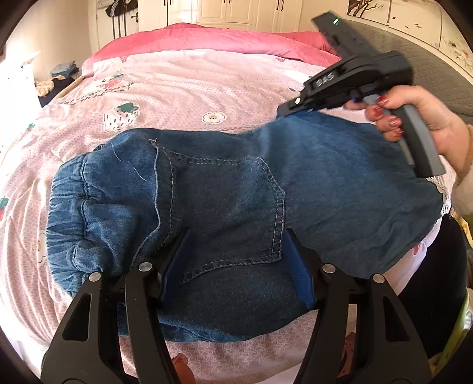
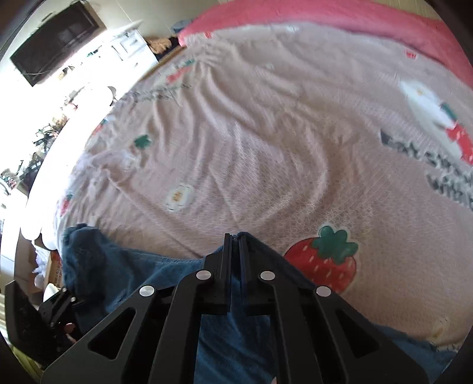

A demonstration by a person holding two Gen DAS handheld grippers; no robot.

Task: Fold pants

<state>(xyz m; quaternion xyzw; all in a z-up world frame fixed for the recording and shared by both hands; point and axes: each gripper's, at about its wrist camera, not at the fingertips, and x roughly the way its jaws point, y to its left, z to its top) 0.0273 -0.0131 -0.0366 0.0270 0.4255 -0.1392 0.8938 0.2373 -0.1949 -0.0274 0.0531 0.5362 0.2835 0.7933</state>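
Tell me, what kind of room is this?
Most likely a bedroom. A big bed with a strawberry-print sheet fills the view, blue jeans lie on it, and white wardrobe doors stand behind.

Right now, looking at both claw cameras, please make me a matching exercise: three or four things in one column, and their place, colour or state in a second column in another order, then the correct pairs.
Things:
1. left claw
2. right claw
3. blue denim pants
4. plain pink blanket

States or places:
A. at the far end of the bed
B. pinched shut on the far edge of the denim
C. lying flat on the strawberry-print pink bedsheet
D. blue pads standing apart, one on each side of a back pocket

Pairs: 1-D, 2-B, 3-C, 4-A
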